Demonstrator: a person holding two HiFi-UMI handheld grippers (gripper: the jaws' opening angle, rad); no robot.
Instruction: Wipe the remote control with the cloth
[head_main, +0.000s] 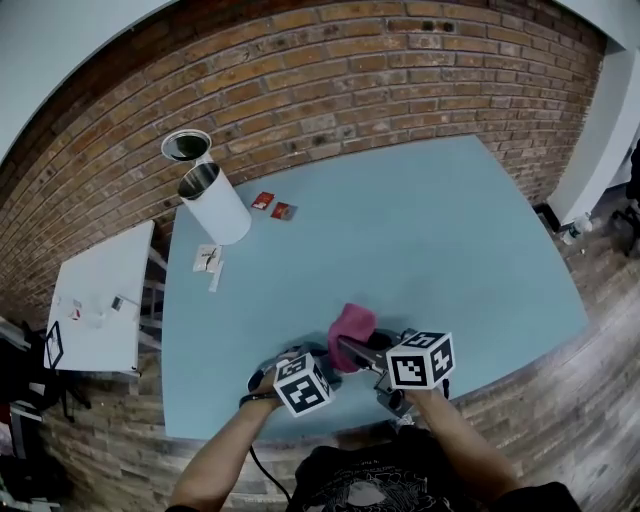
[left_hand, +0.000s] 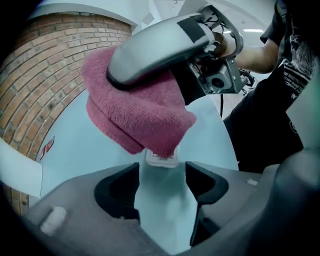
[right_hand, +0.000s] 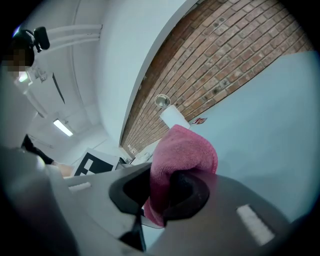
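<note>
1. At the lower centre of the head view, we hold both tools close together over the near edge of the pale blue tabletop, so the work sits right beneath our eyes.
2. Our right gripper is clamped on the thick pink terry cloth. One fold is pinched between the dark pads and the rest bulges past the tips, which we judge gives us a soft wad to rub with.
3. Our left gripper stands wide, jaws well apart, with only bare table between them, so it holds nothing. We judge it waits there to steady the remote if needed.
4. What we take for the small white plastic remote control lies on the table at the centre of the left gripper view, just above the open jaws. Only one rounded end shows. The cloth hangs over the rest, and we cannot tell whether it touches.
5. That visible end points down the frame toward the left gripper's gap. We therefore judge that the long axis runs up the frame, away from that gripper and under the cloth. Its far end is hidden.
6. Strokes along that axis would suit the wipe best, we think.
</note>
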